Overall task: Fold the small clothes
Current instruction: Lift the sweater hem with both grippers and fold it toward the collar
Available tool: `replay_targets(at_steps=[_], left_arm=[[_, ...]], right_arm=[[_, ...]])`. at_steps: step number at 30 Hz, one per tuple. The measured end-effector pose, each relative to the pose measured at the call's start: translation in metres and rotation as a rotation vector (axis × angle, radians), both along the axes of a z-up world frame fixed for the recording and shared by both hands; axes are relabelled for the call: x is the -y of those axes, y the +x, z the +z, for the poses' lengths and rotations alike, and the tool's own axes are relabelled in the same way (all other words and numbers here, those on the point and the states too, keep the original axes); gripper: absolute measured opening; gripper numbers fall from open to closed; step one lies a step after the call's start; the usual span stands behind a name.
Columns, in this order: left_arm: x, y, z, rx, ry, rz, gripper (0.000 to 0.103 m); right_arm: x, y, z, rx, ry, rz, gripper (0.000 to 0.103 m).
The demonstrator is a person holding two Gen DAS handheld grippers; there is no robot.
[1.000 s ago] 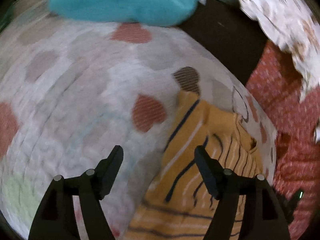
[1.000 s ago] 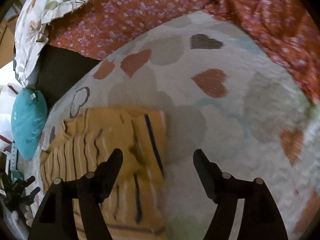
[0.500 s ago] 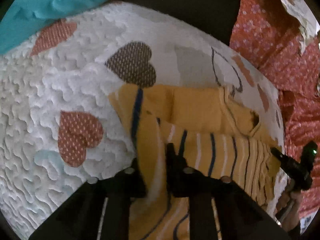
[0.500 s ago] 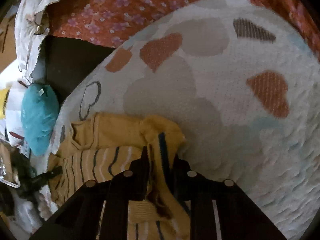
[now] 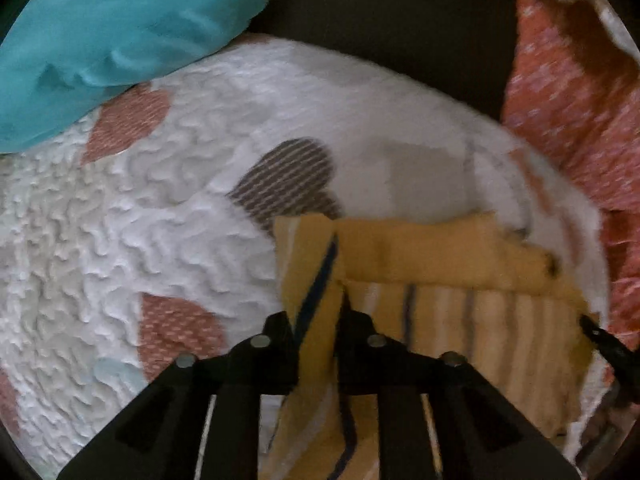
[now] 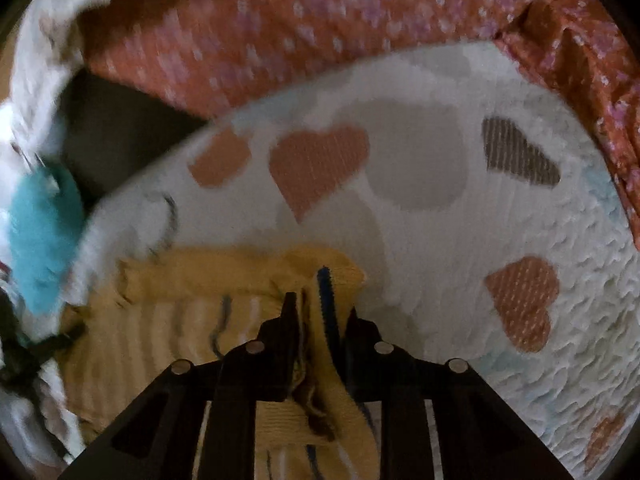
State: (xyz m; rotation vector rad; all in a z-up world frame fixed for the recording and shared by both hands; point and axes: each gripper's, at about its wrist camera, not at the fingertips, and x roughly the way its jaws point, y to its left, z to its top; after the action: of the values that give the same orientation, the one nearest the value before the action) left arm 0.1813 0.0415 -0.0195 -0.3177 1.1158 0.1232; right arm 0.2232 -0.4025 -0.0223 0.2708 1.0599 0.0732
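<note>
1. One white quilt (image 5: 168, 240) with a puckered weave fills the middle of both views. Printed hearts show on it: in the left wrist view two terracotta and one brown striped; in the right wrist view three terracotta, one brown striped, a grey one, and an outlined one at mid left.
2. One red floral spread (image 6: 320, 28) runs across the top of the right wrist view and down its right edge. The left wrist view shows only a strip of it at the right edge (image 5: 580, 120).
3. One teal cushion (image 5: 112, 36) fills the upper left of the left wrist view. In the right wrist view it is a small blurred patch at mid left (image 6: 40, 236).
4. One white patterned cloth (image 6: 36, 64) sits at the upper left of the right wrist view, and at the top right corner of the left wrist view.
5. One yellow striped garment (image 5: 460, 312) lies on the quilt, at lower right in the left wrist view and at lower left in the right wrist view (image 6: 160, 320).
6. Left gripper (image 5: 318, 320): a yellow fold with a navy stripe stands pinched between its jaws, which are opening slightly.
7. Right gripper (image 6: 320, 312): its jaws hold a bunched yellow fold with a blue stripe and are likewise opening.
8. Each view shows the tip of the other gripper at its edge.
9. No writing or label can be read in either view.
</note>
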Motion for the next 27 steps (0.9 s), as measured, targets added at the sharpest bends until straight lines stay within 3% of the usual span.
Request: replay_targets(at_steps=[2, 3, 4, 6, 8, 13, 15, 18, 24, 27], left_arm=[[-0.004, -0.006, 0.006, 0.012, 0.021, 0.013, 0.04], [-0.007, -0.011, 0.01, 0.024, 0.022, 0.016, 0.042], [-0.009, -0.018, 0.015, 0.035, 0.019, 0.013, 0.043], [-0.013, -0.035, 0.024, 0.046, 0.026, 0.006, 0.056], [-0.015, -0.057, 0.024, 0.038, 0.029, -0.003, 0.061], [-0.02, -0.117, 0.0, -0.087, -0.063, -0.027, 0.062], [-0.021, -0.149, -0.011, -0.128, -0.087, -0.012, 0.062], [-0.012, -0.197, -0.01, -0.088, -0.084, -0.021, 0.062], [0.02, -0.277, -0.014, -0.082, -0.052, -0.063, 0.062], [0.026, -0.303, -0.022, -0.115, -0.13, -0.069, 0.064]], right_arm=[[0.004, -0.009, -0.006, 0.02, 0.005, -0.037, 0.043], [0.009, -0.016, -0.004, 0.028, 0.022, -0.069, 0.056], [0.013, -0.023, -0.003, 0.025, 0.045, -0.098, 0.059], [0.018, -0.044, 0.0, 0.012, 0.098, -0.108, 0.059], [0.013, -0.074, 0.0, -0.013, 0.119, -0.068, 0.059], [-0.001, -0.158, -0.022, -0.119, 0.271, -0.028, 0.06], [-0.003, -0.198, -0.024, -0.087, 0.283, -0.051, 0.06], [-0.006, -0.239, -0.025, -0.092, 0.301, -0.044, 0.06], [-0.009, -0.307, -0.043, -0.178, 0.482, -0.034, 0.059], [-0.015, -0.335, -0.049, -0.187, 0.514, -0.021, 0.059]])
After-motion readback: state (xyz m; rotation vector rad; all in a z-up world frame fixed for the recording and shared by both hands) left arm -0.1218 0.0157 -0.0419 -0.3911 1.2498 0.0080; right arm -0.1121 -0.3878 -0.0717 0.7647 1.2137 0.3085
